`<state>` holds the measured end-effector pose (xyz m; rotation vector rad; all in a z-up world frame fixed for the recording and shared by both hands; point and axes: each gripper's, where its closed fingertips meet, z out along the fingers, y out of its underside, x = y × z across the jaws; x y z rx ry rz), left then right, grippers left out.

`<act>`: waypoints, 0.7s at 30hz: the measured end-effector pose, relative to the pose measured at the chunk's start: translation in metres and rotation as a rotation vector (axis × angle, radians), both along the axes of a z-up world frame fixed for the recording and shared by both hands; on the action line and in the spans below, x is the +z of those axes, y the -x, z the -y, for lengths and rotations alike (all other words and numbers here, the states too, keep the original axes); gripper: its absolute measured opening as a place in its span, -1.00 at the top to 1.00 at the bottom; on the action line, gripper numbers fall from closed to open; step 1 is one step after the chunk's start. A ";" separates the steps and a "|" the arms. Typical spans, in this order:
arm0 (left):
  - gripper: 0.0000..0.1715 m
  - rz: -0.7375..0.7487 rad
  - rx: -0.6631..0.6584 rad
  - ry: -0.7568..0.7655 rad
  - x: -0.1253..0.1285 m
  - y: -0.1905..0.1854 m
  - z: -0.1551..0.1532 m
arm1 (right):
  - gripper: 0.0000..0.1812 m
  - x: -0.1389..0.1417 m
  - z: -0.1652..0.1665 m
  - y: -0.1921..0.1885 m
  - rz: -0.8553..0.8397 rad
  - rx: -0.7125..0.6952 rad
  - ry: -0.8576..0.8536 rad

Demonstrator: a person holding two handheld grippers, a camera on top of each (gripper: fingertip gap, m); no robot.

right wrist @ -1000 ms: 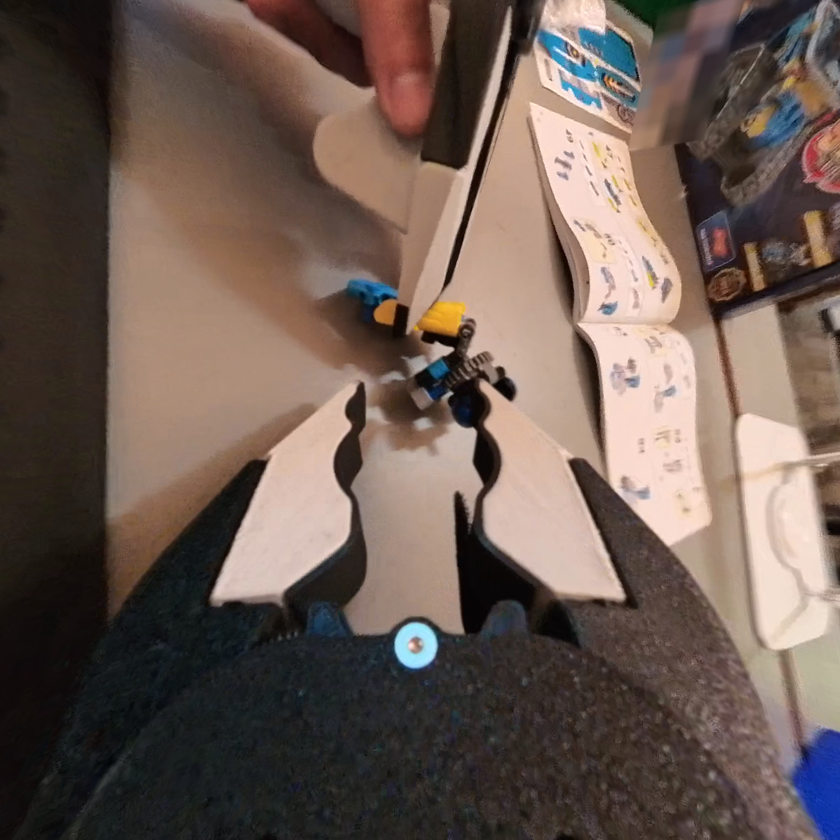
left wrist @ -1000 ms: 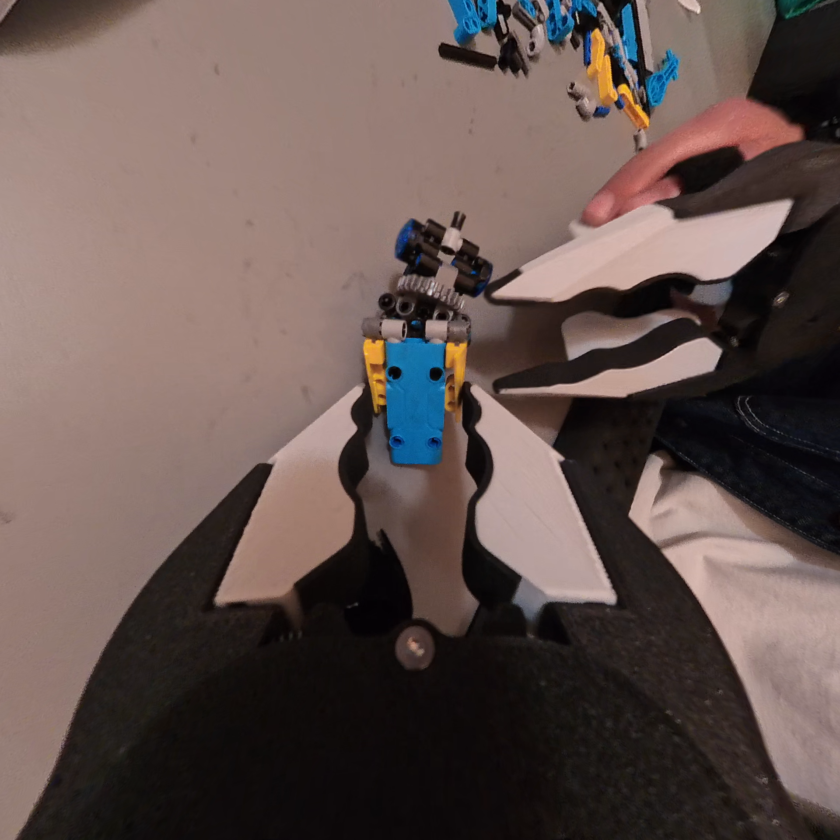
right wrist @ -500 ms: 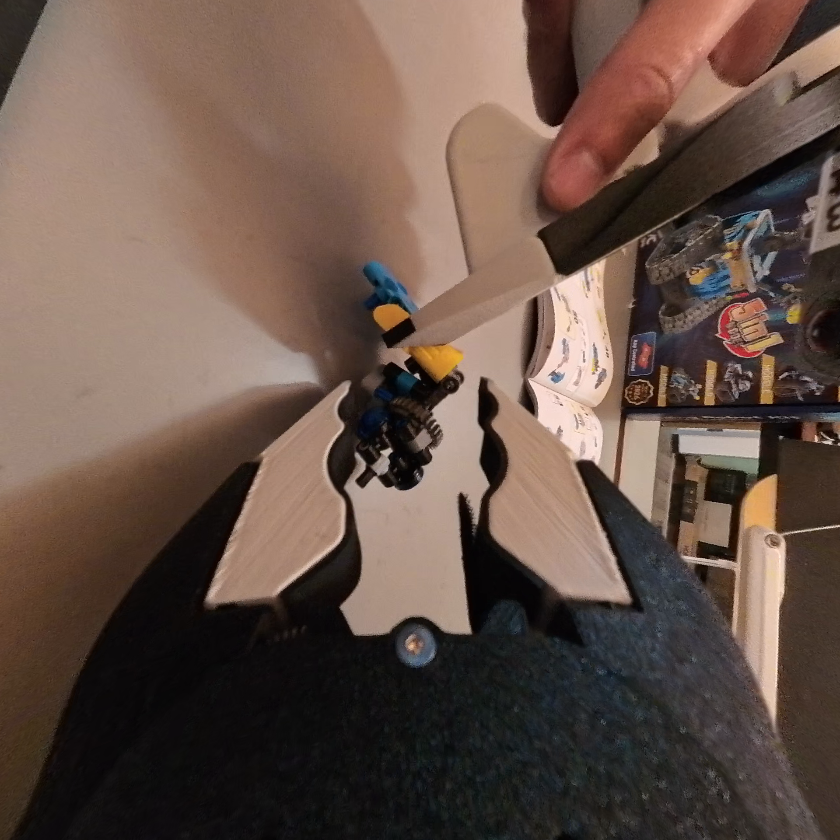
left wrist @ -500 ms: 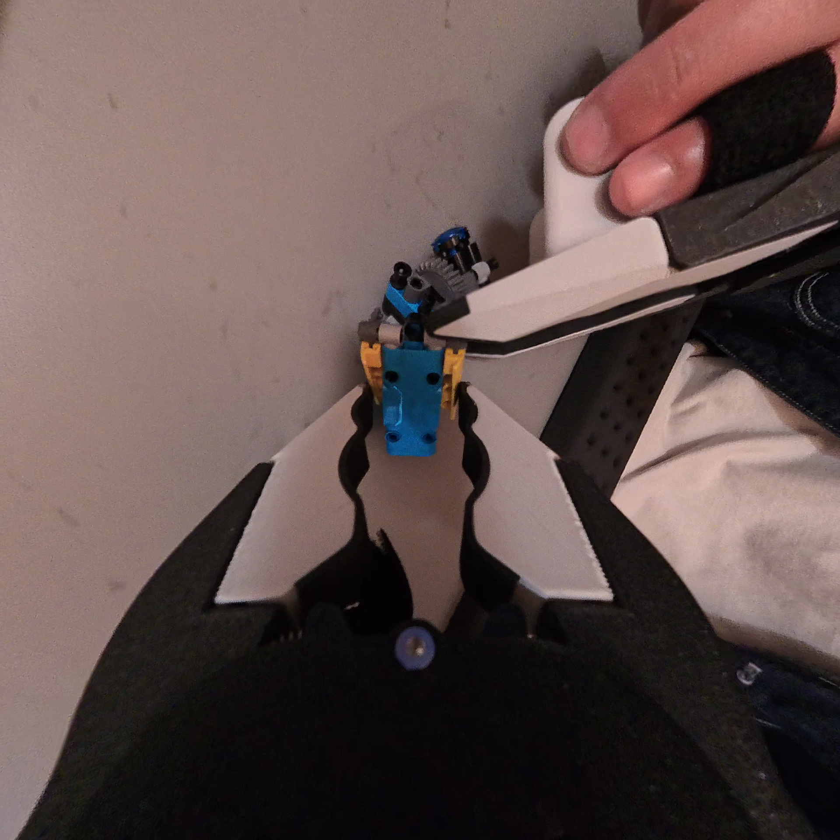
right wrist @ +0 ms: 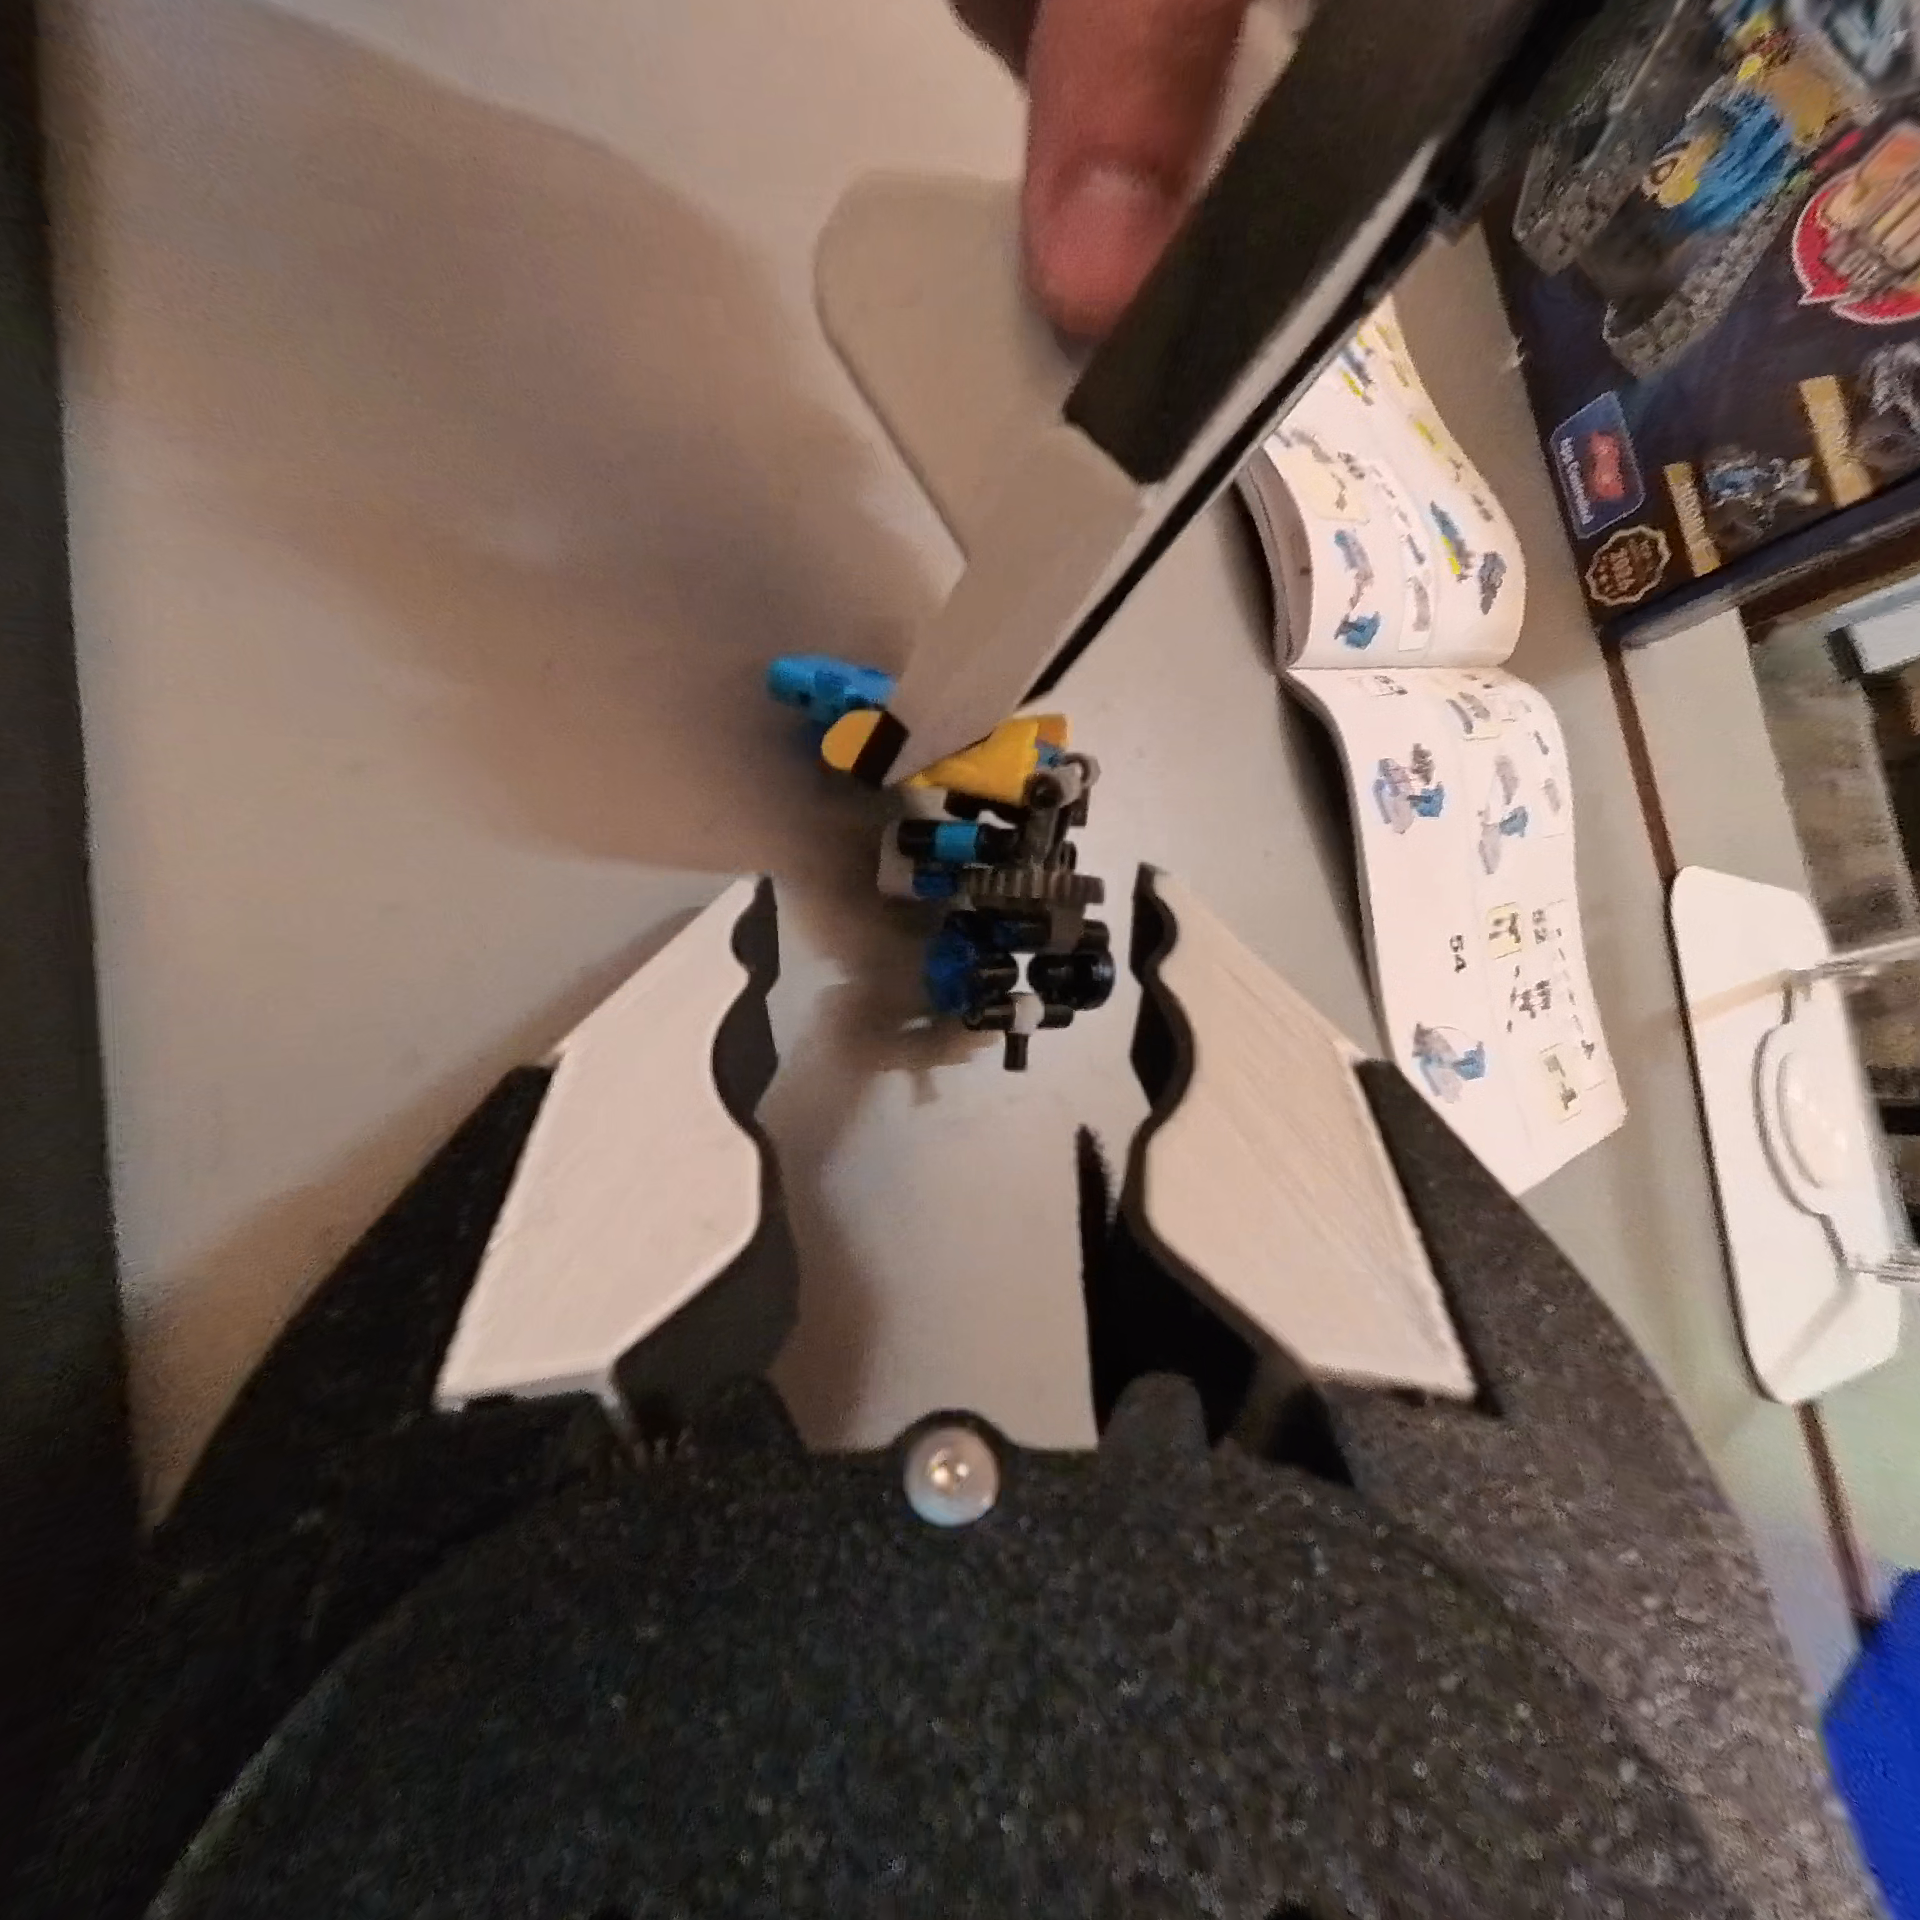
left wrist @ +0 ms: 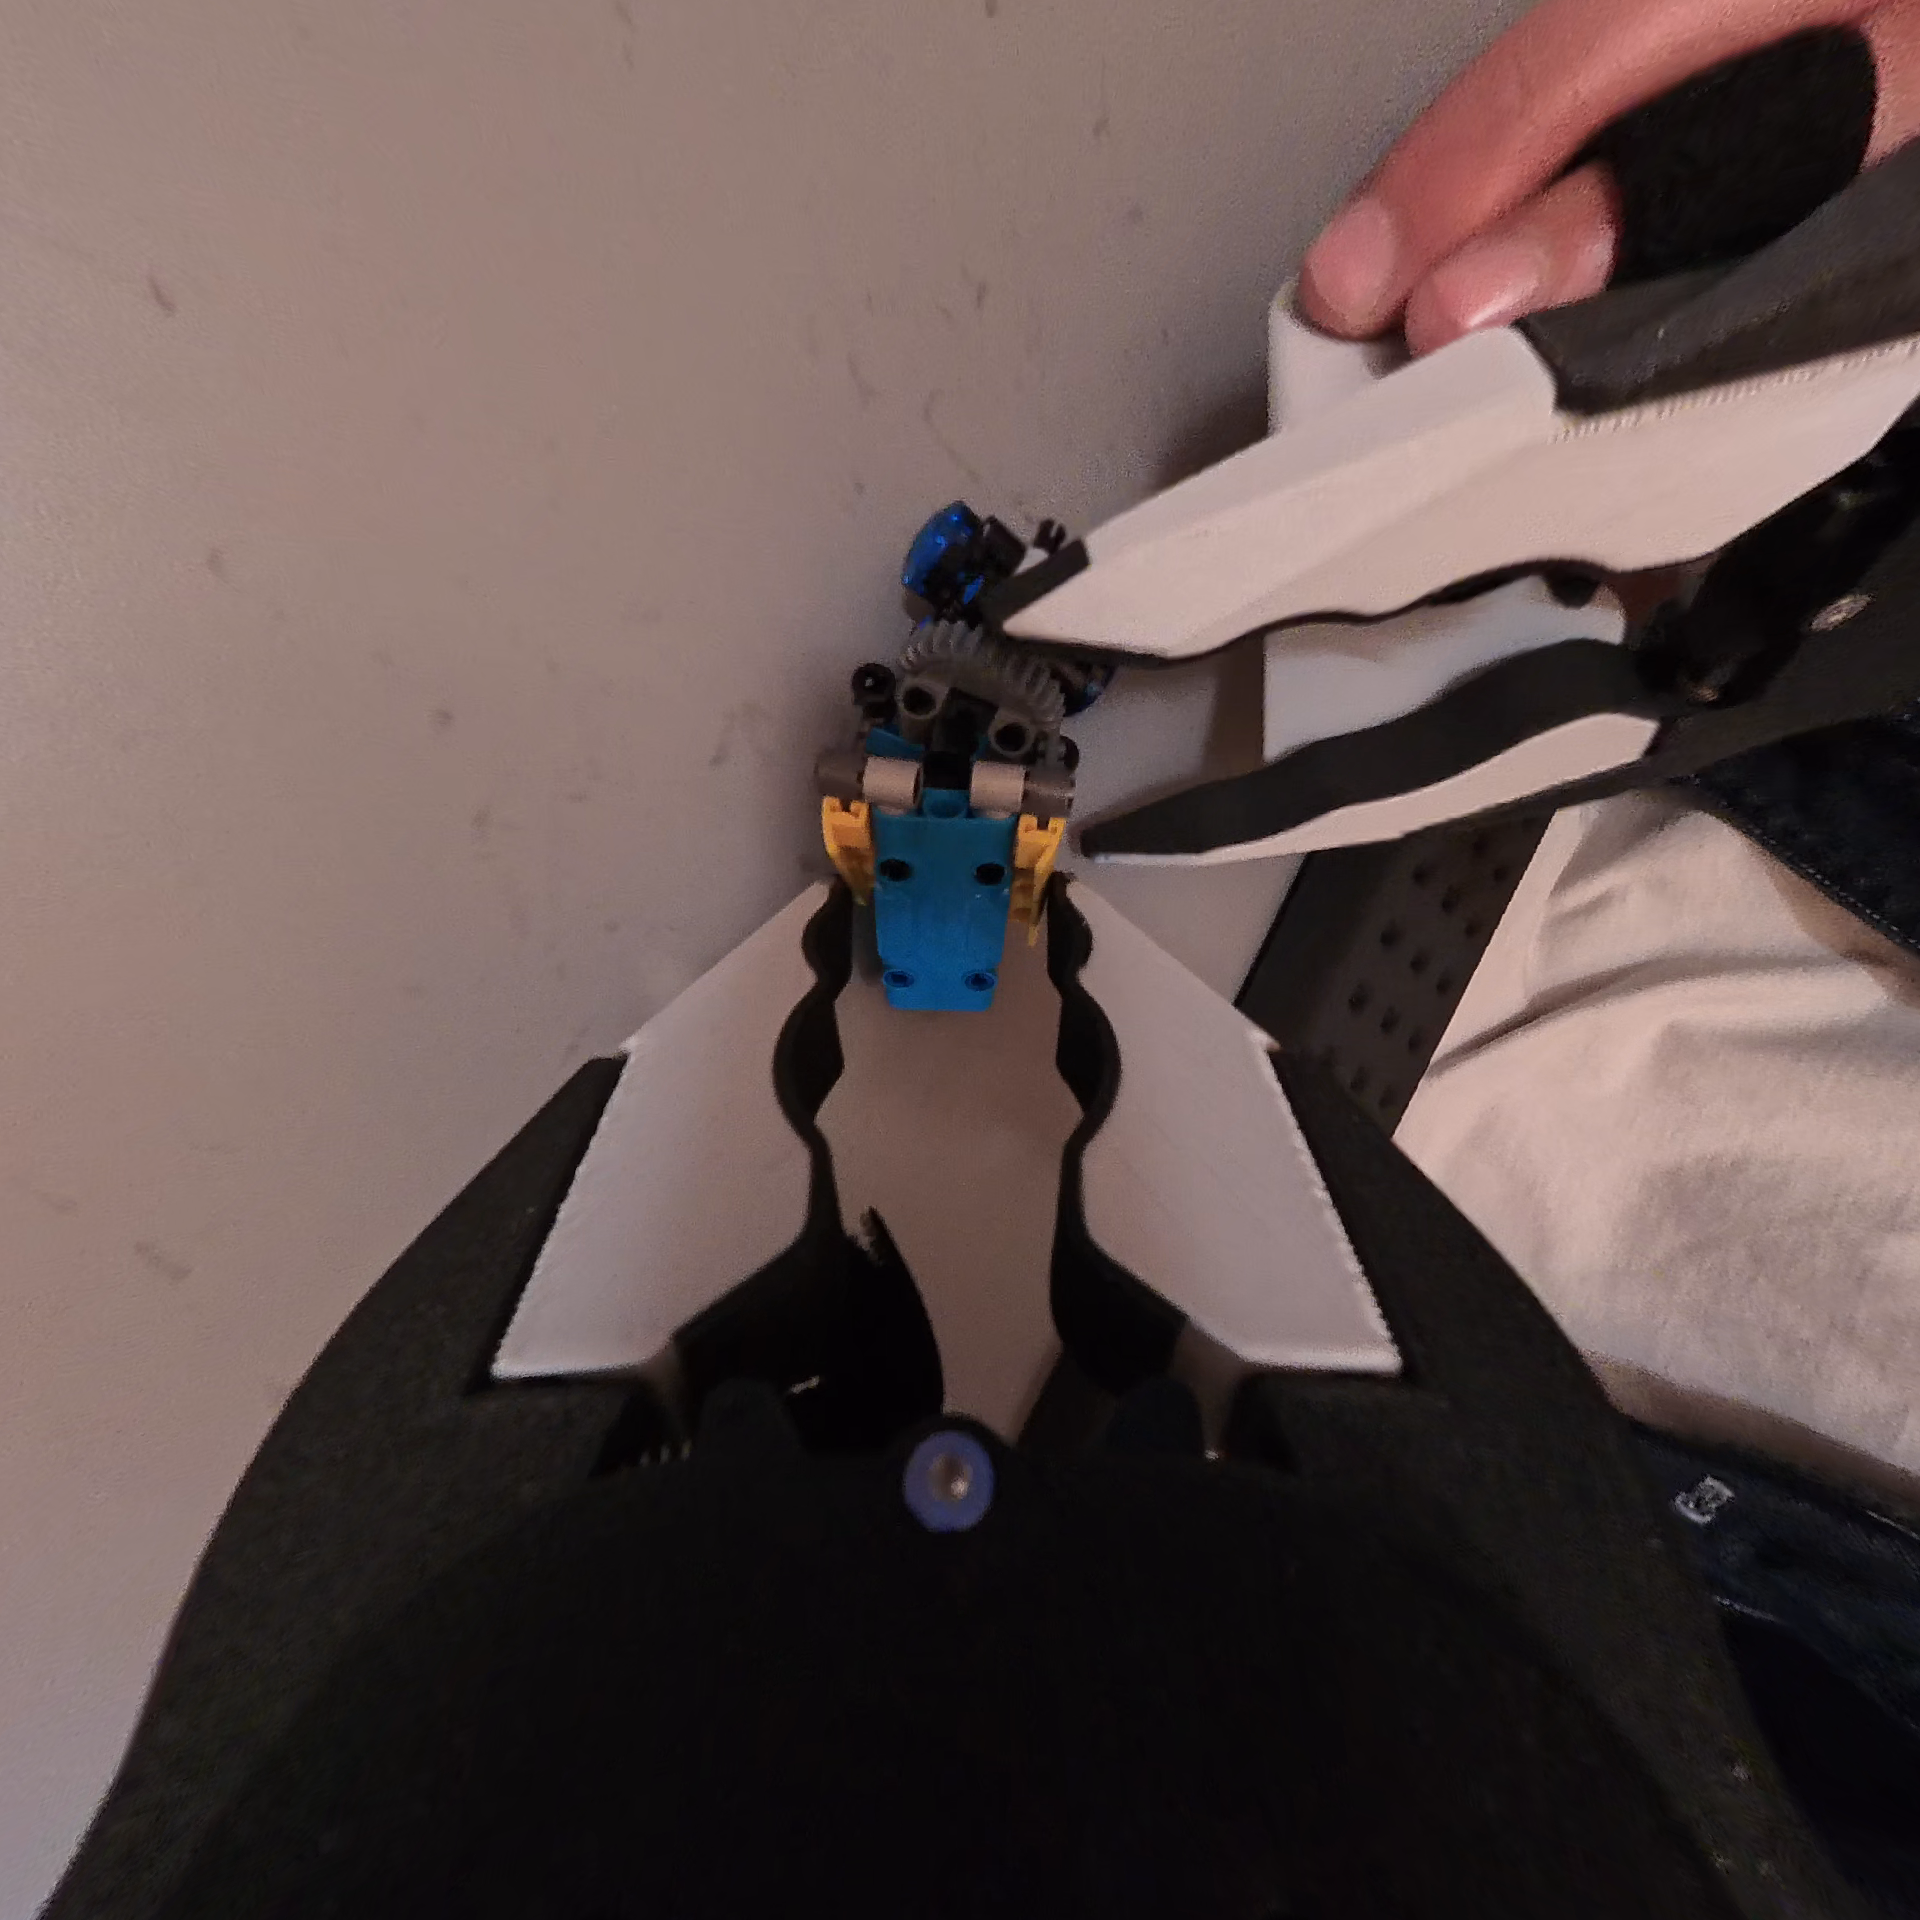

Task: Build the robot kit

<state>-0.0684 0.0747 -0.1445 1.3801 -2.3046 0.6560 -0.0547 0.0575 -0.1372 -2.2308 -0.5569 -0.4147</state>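
My left gripper (left wrist: 940, 894) is shut on a small brick assembly (left wrist: 940, 914), gripping its blue plate and yellow side pieces just above the grey table (left wrist: 416, 520). A grey gear (left wrist: 977, 675) and a dark blue round piece (left wrist: 940, 556) stick out beyond the tips. My right gripper (left wrist: 1065, 717) comes in from the right, open, with its fingertips above and below the gear end. In the right wrist view the assembly's gear end (right wrist: 1023, 935) lies between my right gripper's open tips (right wrist: 956, 894). The left gripper (right wrist: 894, 748) reaches in from above, held by a hand (right wrist: 1112, 156).
An open instruction booklet (right wrist: 1455, 831) lies on the table to the right, with a printed box (right wrist: 1714, 312) beyond it. A white holder (right wrist: 1766, 1143) sits at the far right. A person's pale clothing (left wrist: 1662, 1143) and a black perforated surface (left wrist: 1382, 987) are at the table edge.
The right gripper has rolled, so both its fingers now show apart around the gear end in the left wrist view. The left gripper keeps its hold on the assembly.
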 end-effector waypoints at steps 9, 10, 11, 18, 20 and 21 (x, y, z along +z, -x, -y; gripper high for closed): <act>0.56 -0.024 -0.087 -0.080 0.005 0.005 -0.011 | 0.43 -0.012 -0.008 0.001 0.026 0.125 0.030; 0.56 -0.030 -0.084 -0.082 0.005 0.005 -0.015 | 0.38 -0.010 -0.008 0.000 0.005 0.123 0.028; 0.56 -0.035 -0.083 -0.089 0.004 0.007 -0.019 | 0.33 -0.006 -0.007 0.001 -0.038 0.126 0.015; 0.56 -0.082 -0.100 0.036 0.025 0.024 -0.003 | 0.46 0.043 -0.016 0.021 -0.033 0.107 -0.205; 0.56 -0.103 -0.116 0.007 0.024 0.027 -0.005 | 0.52 0.034 -0.015 0.026 0.108 0.143 -0.131; 0.56 -0.119 -0.120 -0.001 0.024 0.029 -0.005 | 0.50 0.028 -0.015 0.028 0.171 0.162 -0.096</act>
